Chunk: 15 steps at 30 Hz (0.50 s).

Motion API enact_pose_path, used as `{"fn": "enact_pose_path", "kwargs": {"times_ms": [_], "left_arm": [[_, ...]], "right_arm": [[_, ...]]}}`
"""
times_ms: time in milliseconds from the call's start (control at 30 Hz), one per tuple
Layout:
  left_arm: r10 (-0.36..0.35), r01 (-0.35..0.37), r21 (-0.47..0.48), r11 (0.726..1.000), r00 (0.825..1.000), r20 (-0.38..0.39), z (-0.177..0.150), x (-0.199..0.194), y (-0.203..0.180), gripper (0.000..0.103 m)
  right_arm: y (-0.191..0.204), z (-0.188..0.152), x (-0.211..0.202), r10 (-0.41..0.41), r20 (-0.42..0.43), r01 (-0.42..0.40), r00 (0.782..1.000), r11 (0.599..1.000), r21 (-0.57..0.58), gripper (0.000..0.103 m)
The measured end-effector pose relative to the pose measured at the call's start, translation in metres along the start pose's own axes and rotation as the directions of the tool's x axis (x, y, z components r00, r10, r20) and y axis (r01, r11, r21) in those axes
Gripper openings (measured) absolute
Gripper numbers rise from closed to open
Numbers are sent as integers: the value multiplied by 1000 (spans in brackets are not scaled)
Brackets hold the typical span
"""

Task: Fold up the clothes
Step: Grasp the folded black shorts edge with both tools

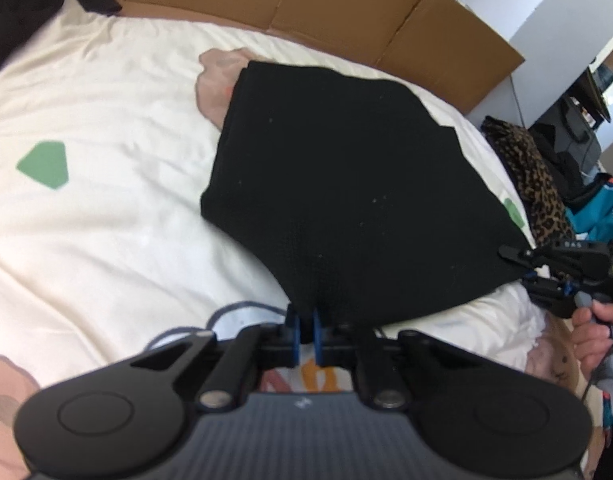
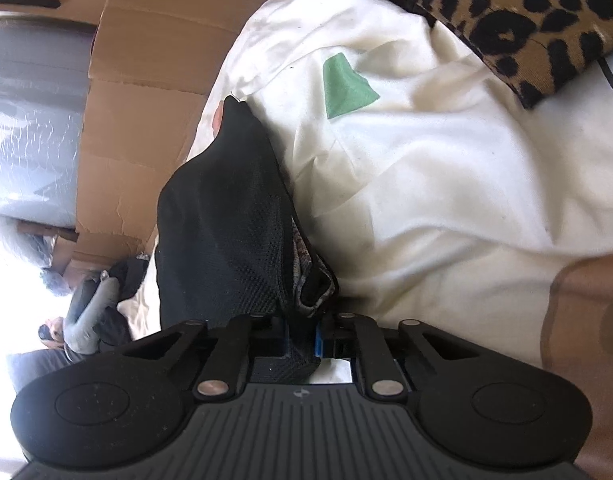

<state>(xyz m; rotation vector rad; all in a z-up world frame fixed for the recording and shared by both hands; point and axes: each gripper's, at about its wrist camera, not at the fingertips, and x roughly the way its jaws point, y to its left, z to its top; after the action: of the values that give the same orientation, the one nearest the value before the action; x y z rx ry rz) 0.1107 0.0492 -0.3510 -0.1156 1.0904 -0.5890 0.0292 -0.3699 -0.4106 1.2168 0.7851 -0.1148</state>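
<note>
A black knit garment (image 1: pixel 338 184) lies spread on the cream bedsheet (image 1: pixel 106 208). My left gripper (image 1: pixel 305 330) is shut on the garment's near edge, its blue pads pinching the bunched cloth. My right gripper (image 1: pixel 514 256) shows at the right of the left wrist view, clamped on the garment's right corner, with a hand (image 1: pixel 594 332) on its handle. In the right wrist view my right gripper (image 2: pixel 300 340) is shut on a fold of the black garment (image 2: pixel 222 216), whose lighter inner side shows at the pinch. The cloth rises from the sheet (image 2: pixel 426 184) at both grips.
Flattened brown cardboard (image 1: pixel 346 4) stands along the far side of the bed. A leopard-print cloth (image 1: pixel 534 184) (image 2: pixel 526 20) and a teal jersey (image 1: pixel 602 208) lie at the right. A pinkish garment (image 1: pixel 216 80) pokes out beyond the black one. Dark clothes (image 1: pixel 22 4) sit at the top left.
</note>
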Motion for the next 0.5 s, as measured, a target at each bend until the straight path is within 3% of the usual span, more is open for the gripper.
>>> {"fn": "enact_pose_path", "kwargs": {"times_ms": [500], "left_arm": [[33,-34,-8,999,998,-56,-11,-40,6,6]], "right_arm": [[11,-37,-15,12,-68,-13,998,1000,-9,6]]}}
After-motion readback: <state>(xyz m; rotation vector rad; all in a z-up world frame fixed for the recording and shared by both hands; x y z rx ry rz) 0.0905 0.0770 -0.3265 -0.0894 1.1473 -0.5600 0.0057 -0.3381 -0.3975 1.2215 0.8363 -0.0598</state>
